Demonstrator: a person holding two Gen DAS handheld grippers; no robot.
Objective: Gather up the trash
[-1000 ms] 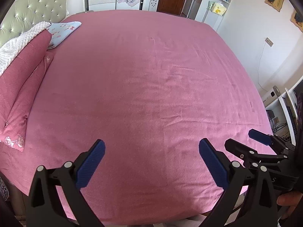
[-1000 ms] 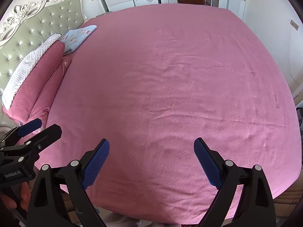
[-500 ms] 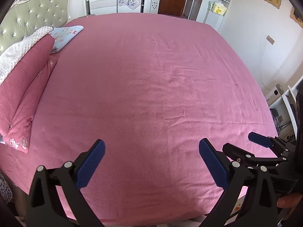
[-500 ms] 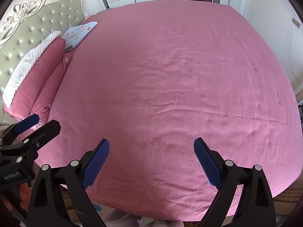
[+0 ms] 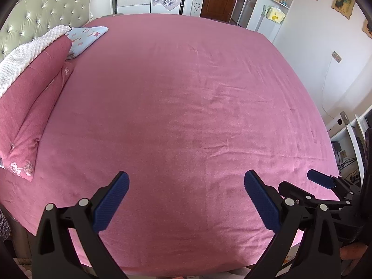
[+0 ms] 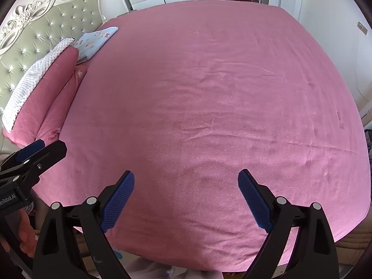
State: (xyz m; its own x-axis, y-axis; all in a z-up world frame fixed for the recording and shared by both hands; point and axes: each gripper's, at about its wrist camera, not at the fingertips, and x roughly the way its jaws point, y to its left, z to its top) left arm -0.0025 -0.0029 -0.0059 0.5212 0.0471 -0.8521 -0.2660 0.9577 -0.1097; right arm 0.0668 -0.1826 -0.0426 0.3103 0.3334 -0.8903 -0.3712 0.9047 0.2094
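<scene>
Both claws, left (image 5: 186, 200) and right (image 6: 186, 197), gape empty over the bed (image 5: 186, 104); no trash shows, perhaps hidden, so handling and grip point cannot be judged

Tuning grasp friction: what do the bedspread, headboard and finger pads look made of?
Bedspread: soft matte pink fabric, fine creases, slight nap sheen. Headboard: button-tufted green padding, likely faux leather, faintly glossy, carved white frame. Left gripper fingers: blue pads, gridded texture, probably rubber.

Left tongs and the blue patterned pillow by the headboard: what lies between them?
Only bare pink bedsheet between the left tongs and the blue pillow; no trash shows. The left wrist view shows it best.
</scene>
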